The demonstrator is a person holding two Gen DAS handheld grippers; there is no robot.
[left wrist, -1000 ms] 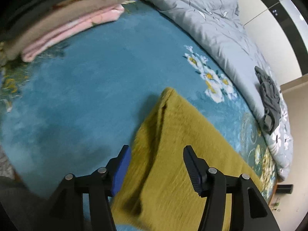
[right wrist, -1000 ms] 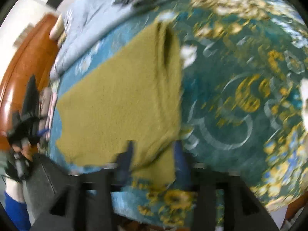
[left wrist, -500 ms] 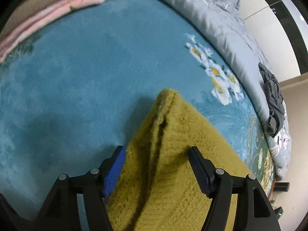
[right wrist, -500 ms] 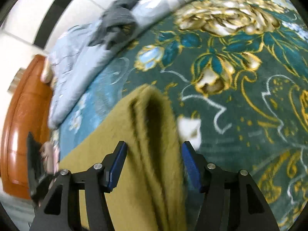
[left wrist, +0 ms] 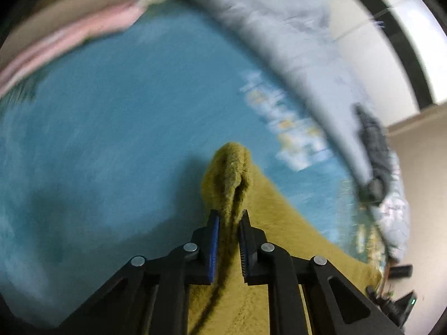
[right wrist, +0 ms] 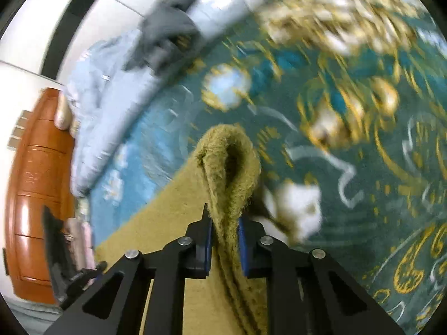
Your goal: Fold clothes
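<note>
An olive-yellow knit garment lies spread on a blue floral bedspread. My left gripper has closed on one bunched corner of it, and the fabric bulges out past the fingertips. In the right wrist view my right gripper is closing on another corner of the same garment, with the pads pressing a thick fold that loops up ahead of them. The rest of the cloth trails back under both grippers.
A stack of folded clothes, pink and tan, sits at the far left of the bed. A grey-blue quilt runs along the far side with a dark grey garment on it. A wooden headboard stands beyond.
Both grippers went from wide open astride the garment's corners to clamped on them. The pinched fabric now bunches up ahead of each pair of fingers.
</note>
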